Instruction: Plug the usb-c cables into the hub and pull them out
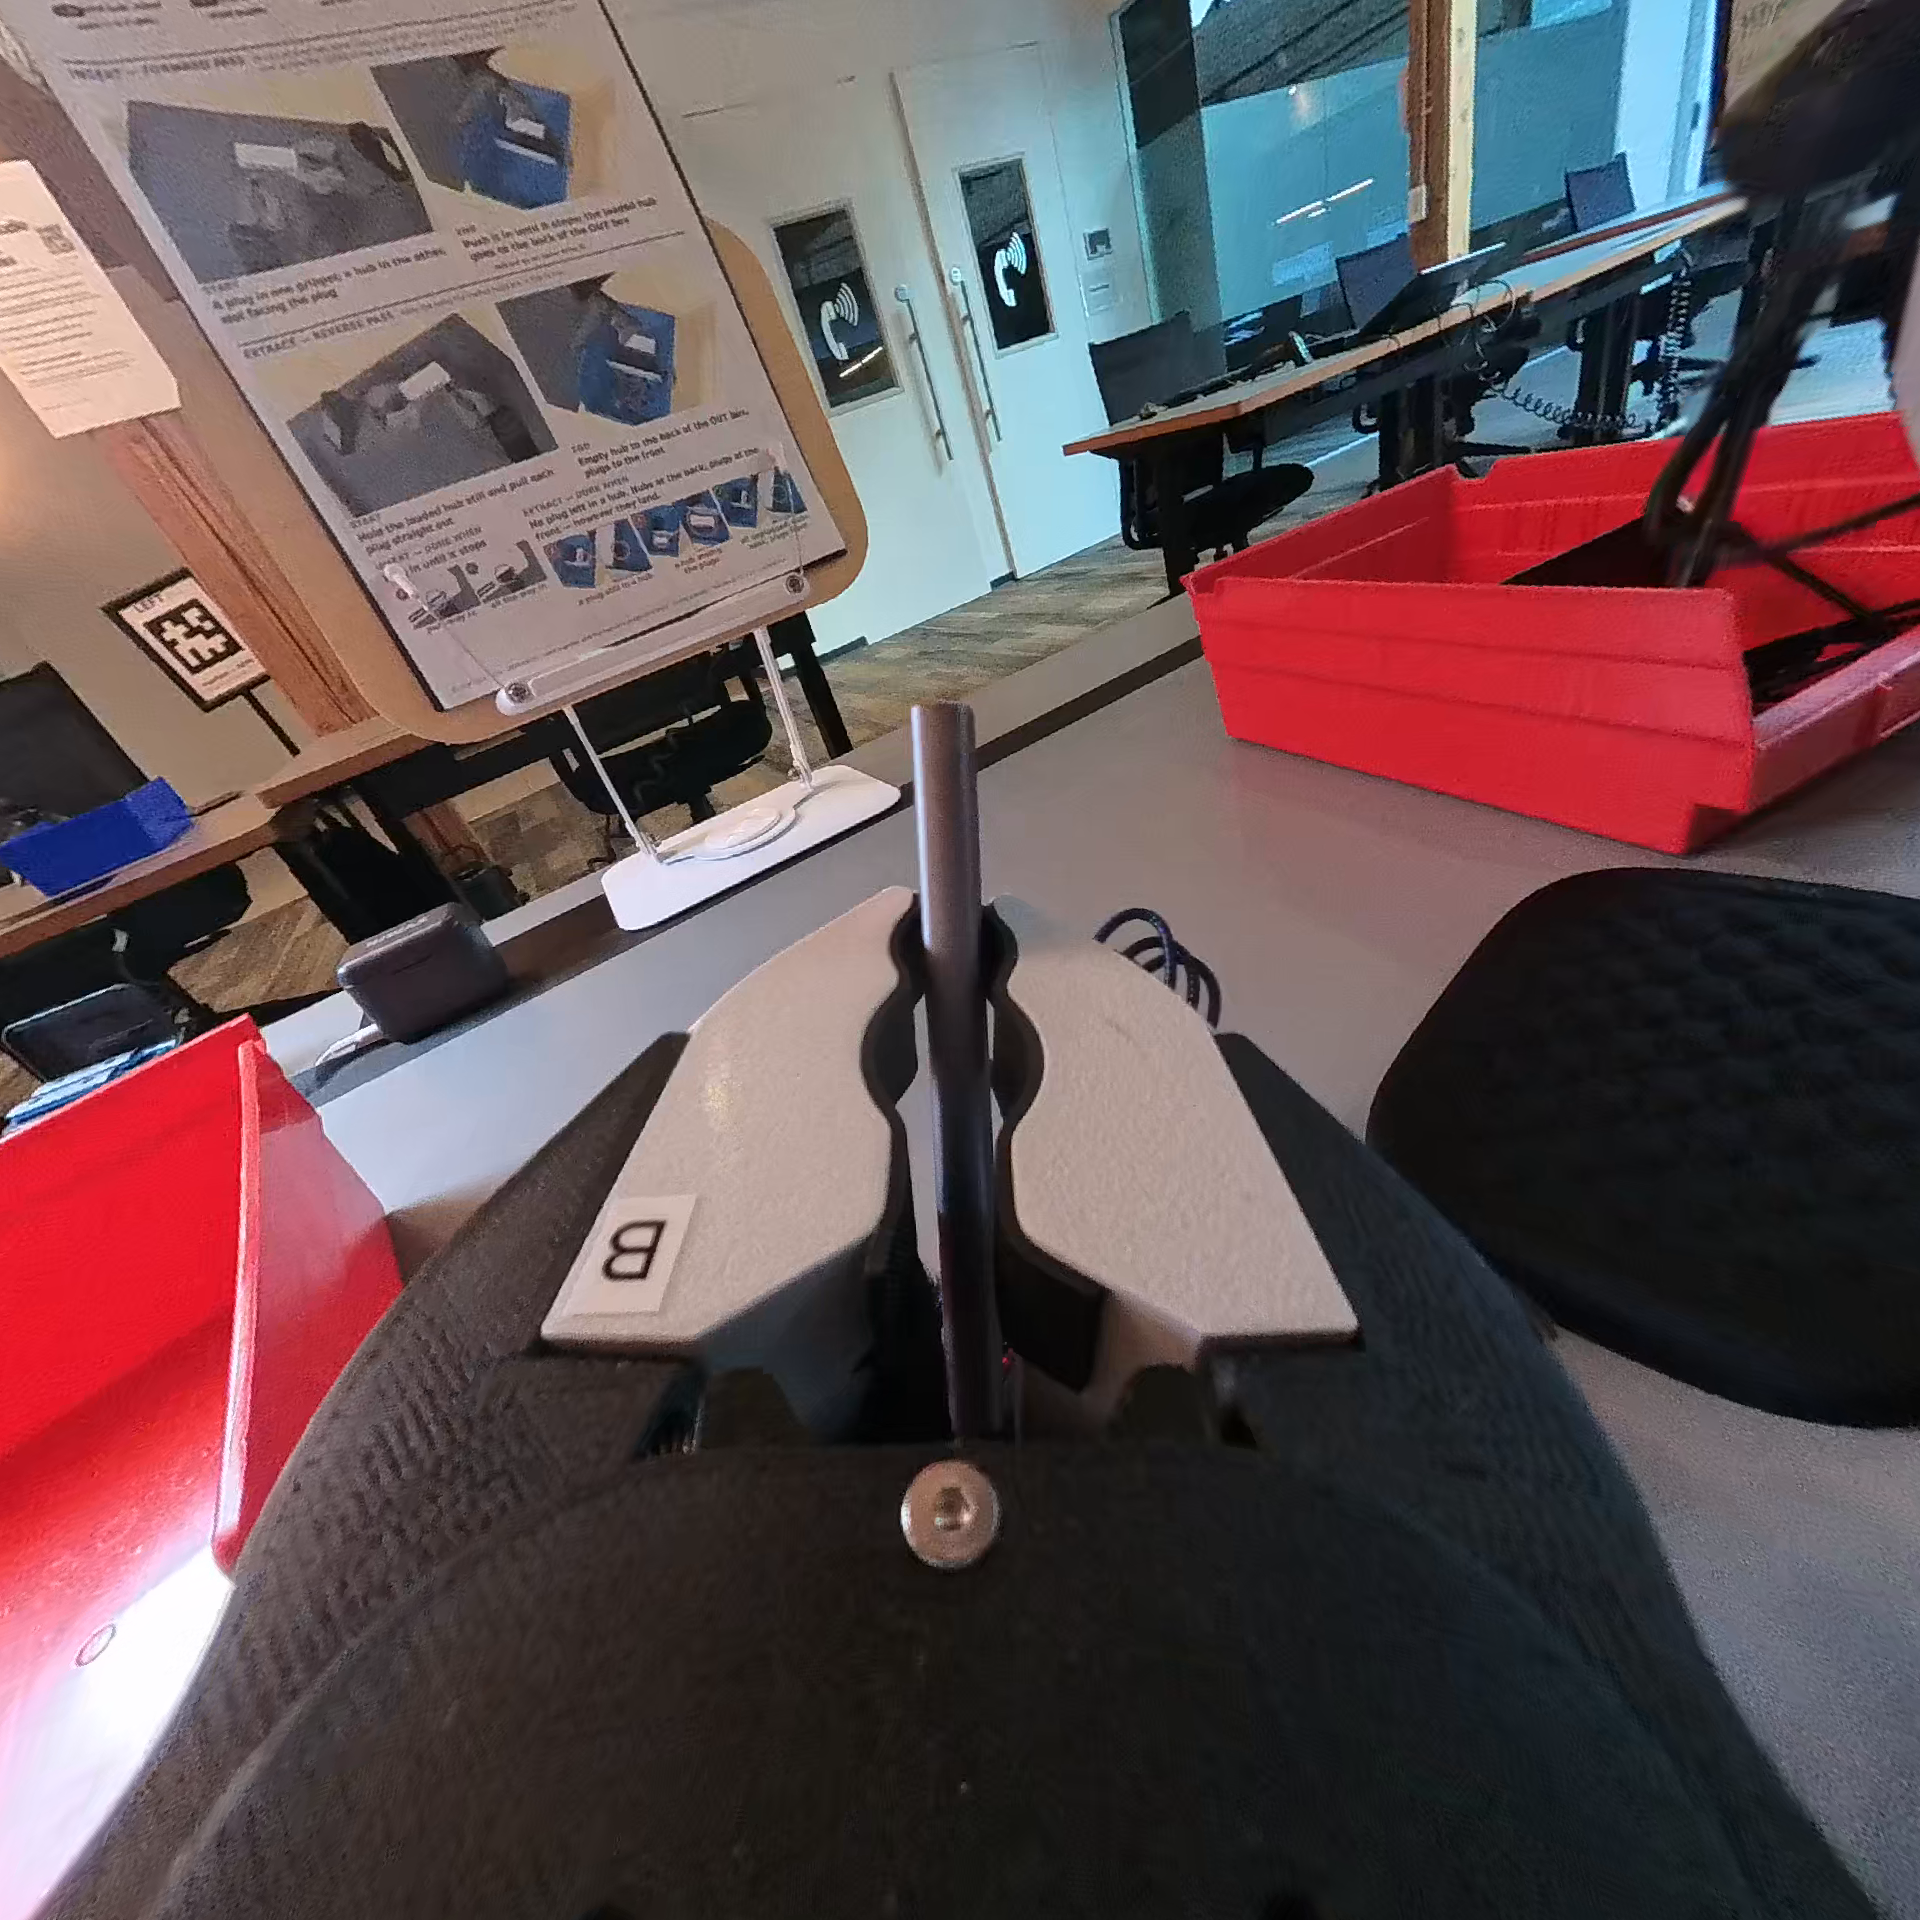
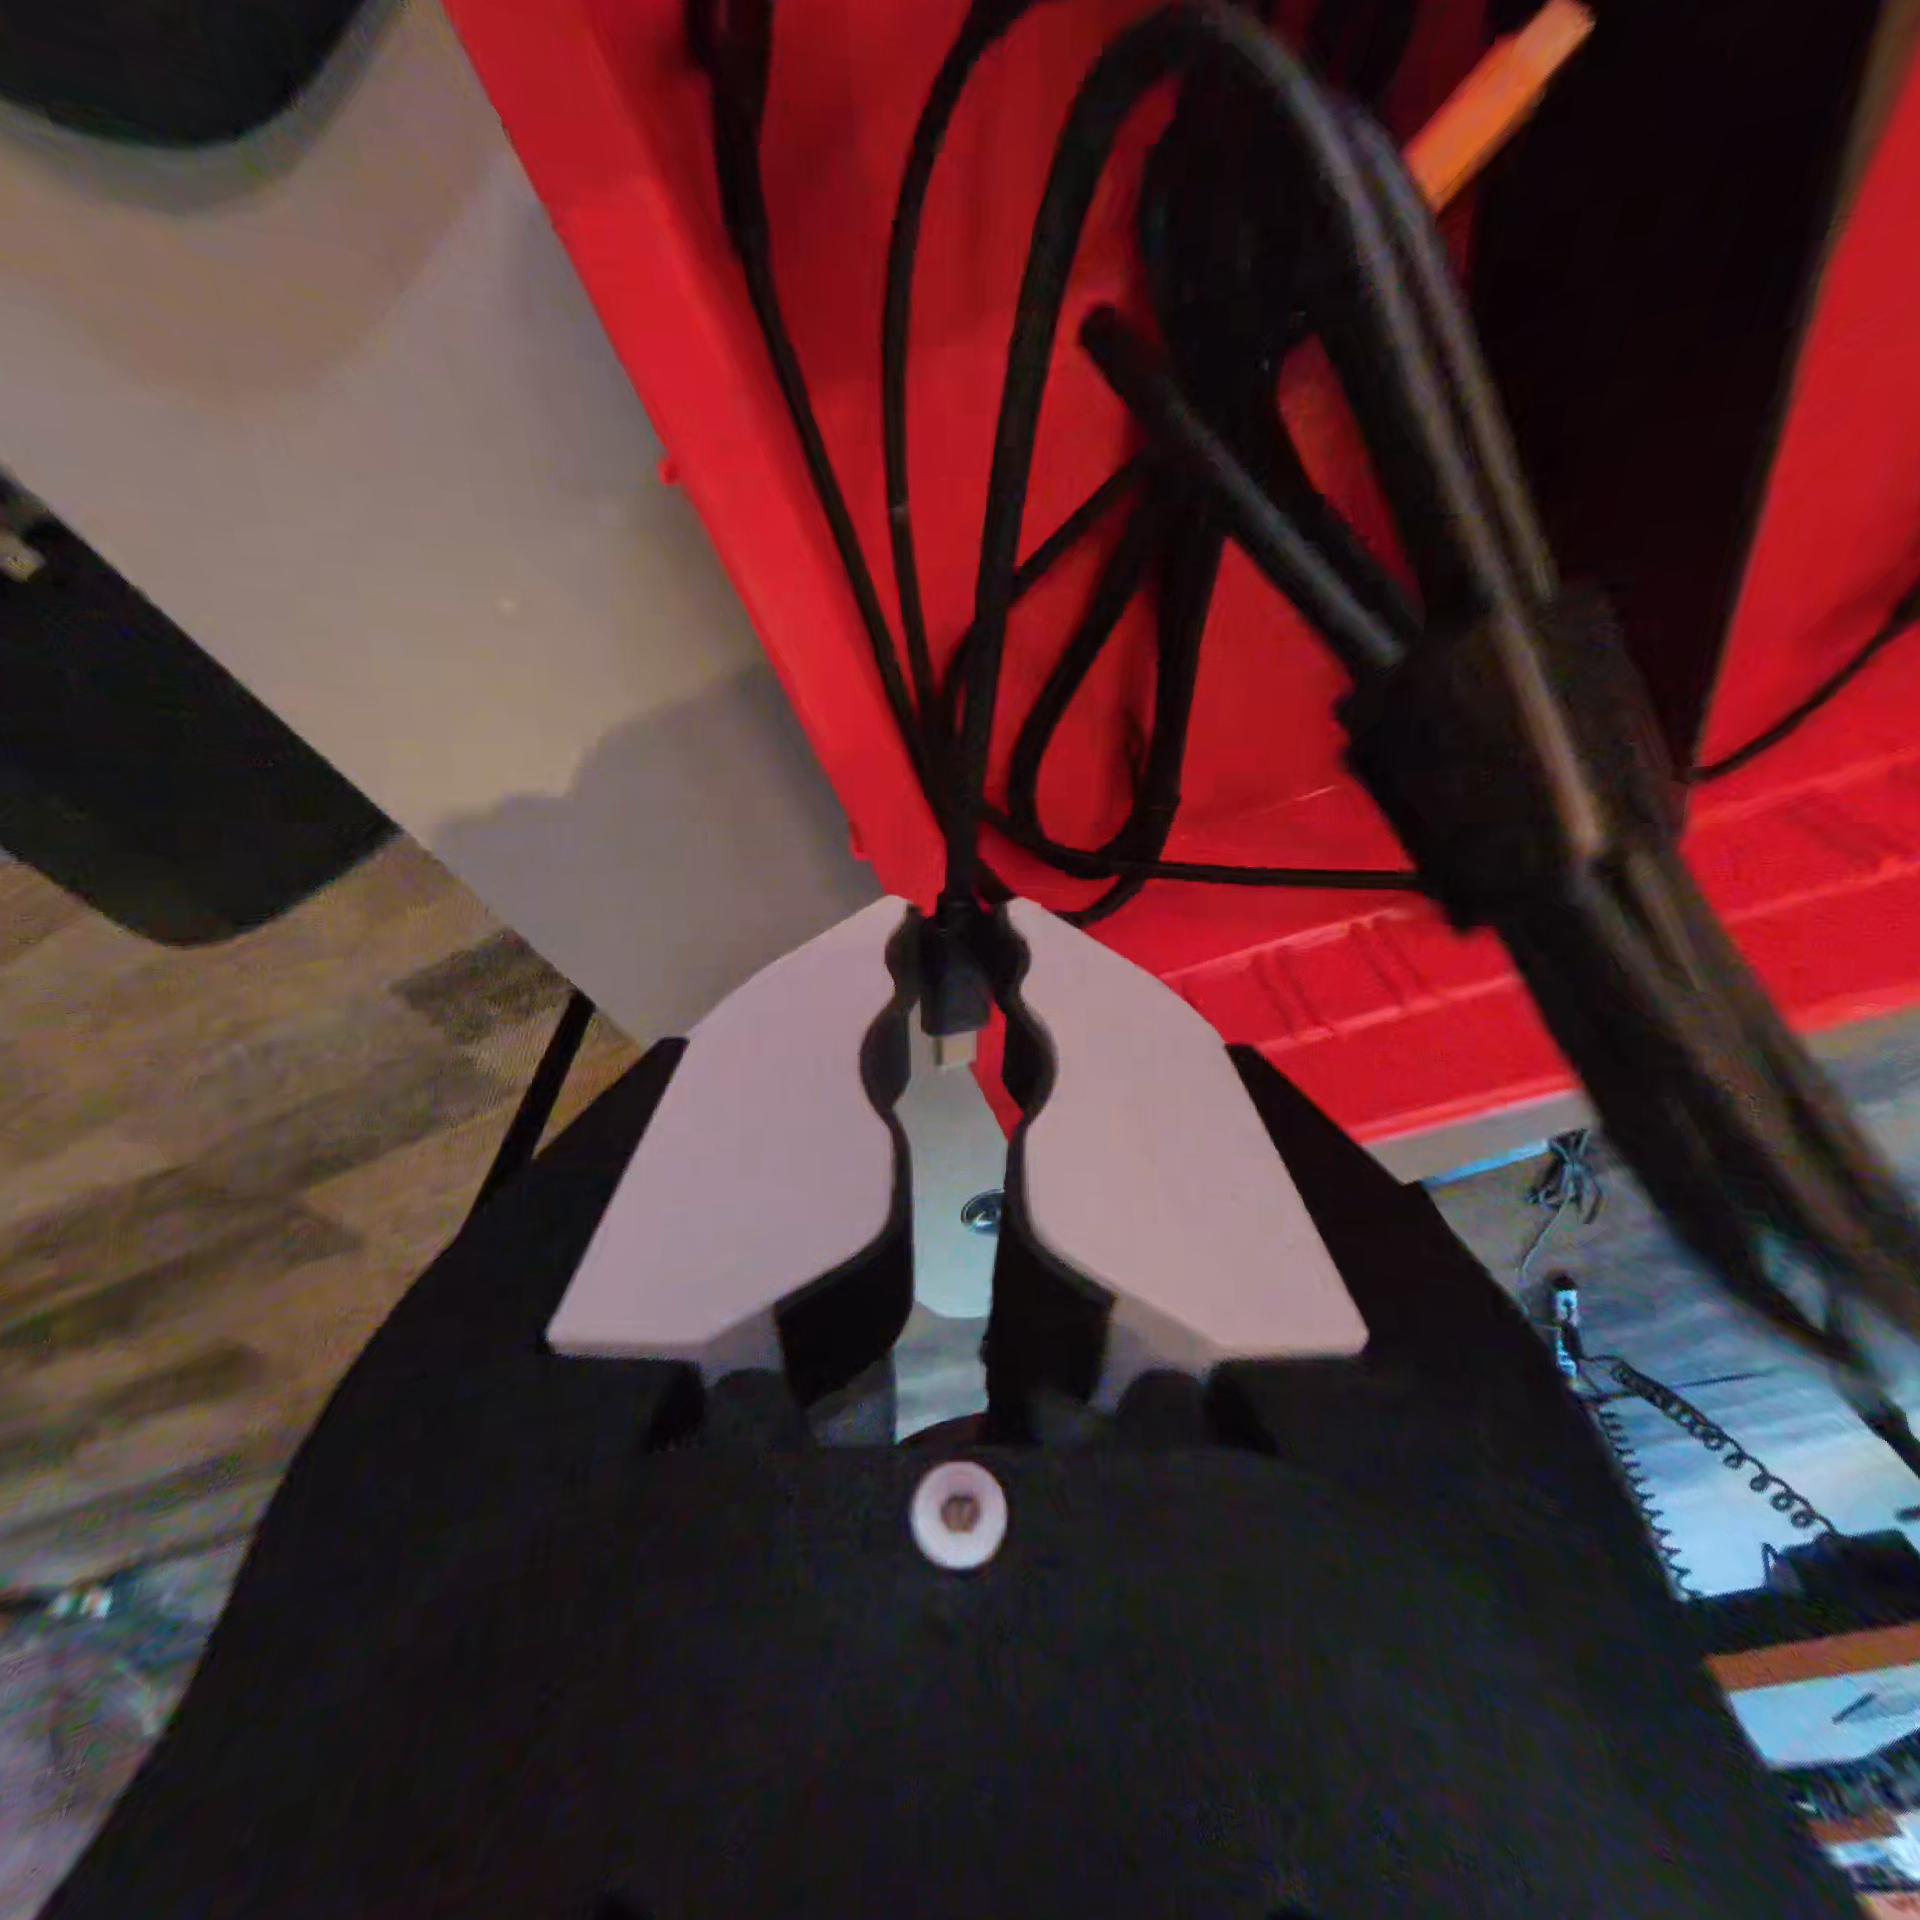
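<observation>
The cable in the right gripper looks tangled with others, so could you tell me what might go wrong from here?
1. The right gripper pinches the cable at its plug, whose metal tip points back toward the camera; it would likely need turning before it meets the hub.
2. Other cables loop from the red bin around it and could snag or be dragged out.
3. The left gripper holds the hub edge-on, so it might pivot when pushed.

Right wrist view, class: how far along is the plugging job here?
Done: both pickups. The right claw is shut on a USB-C plug, its cable trailing from the red bin. The left claw clamps the thin grey hub edge-on. Left: bringing them together, inserting, pulling out.
</observation>
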A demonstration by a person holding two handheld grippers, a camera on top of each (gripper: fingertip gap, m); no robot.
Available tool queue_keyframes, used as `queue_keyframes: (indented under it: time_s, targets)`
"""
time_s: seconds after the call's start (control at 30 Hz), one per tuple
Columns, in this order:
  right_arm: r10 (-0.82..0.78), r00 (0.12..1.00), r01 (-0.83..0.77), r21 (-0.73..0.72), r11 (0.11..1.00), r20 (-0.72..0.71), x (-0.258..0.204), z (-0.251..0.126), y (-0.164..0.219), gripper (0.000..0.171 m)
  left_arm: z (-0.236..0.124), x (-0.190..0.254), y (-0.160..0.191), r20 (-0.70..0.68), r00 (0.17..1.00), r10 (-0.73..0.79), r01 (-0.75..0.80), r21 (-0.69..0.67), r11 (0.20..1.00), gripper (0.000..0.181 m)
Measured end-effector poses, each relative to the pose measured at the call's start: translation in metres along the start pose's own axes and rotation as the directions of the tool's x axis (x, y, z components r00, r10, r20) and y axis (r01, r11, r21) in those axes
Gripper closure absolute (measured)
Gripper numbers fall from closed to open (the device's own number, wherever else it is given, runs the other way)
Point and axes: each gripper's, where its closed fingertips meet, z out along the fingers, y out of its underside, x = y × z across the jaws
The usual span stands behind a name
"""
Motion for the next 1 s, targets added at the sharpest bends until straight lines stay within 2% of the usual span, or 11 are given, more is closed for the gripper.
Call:
queue_keyframes:
  time_s: [0.07,0.17,0.43,0.57,0.63,0.7,0.87,0.93,1.0]
  targets:
    - [-0.017,0.996,0.021,-0.052,0.998,0.082,-0.003,0.008,0.0,0.16,0.0,0.0,-0.001,-0.001,1.0,0.002,-0.002,0.004,1.0,0.171]
    - [0.048,0.998,-0.045,-0.063,0.997,0.043,0.013,0.008,-0.006,0.157,0.001,-0.002,-0.001,0.001,1.0,-0.003,0.003,0.002,1.0,0.171]
    - [0.039,0.984,-0.003,0.205,0.979,-0.173,0.034,-0.015,-0.039,0.137,0.004,-0.001,0.002,-0.043,0.995,-0.094,0.095,0.023,0.995,0.171]
    - [0.14,0.955,-0.03,0.385,0.922,-0.261,0.056,-0.028,-0.06,0.124,0.001,0.0,-0.001,-0.059,0.99,-0.124,0.126,0.036,0.991,0.171]
    - [0.22,0.966,-0.126,0.503,0.855,-0.132,0.054,-0.035,-0.073,0.111,0.0,0.0,-0.003,-0.068,0.988,-0.141,0.144,0.039,0.989,0.171]
    - [0.288,0.955,-0.276,0.575,0.77,0.073,0.048,-0.043,-0.083,0.094,-0.001,-0.002,-0.004,-0.076,0.983,-0.168,0.172,0.044,0.984,0.171]
    - [0.351,0.807,-0.59,0.624,0.512,0.475,0.047,-0.077,-0.089,0.088,-0.003,-0.006,-0.006,-0.105,0.962,-0.252,0.259,0.057,0.964,0.171]
    - [0.381,0.777,-0.629,0.65,0.427,0.502,0.058,-0.088,-0.083,0.089,-0.003,-0.007,-0.007,-0.111,0.956,-0.272,0.28,0.061,0.958,0.171]
    - [0.442,0.807,-0.567,0.722,0.397,0.391,0.07,-0.093,-0.078,0.101,-0.002,-0.007,-0.007,-0.119,0.948,-0.295,0.304,0.071,0.95,0.172]
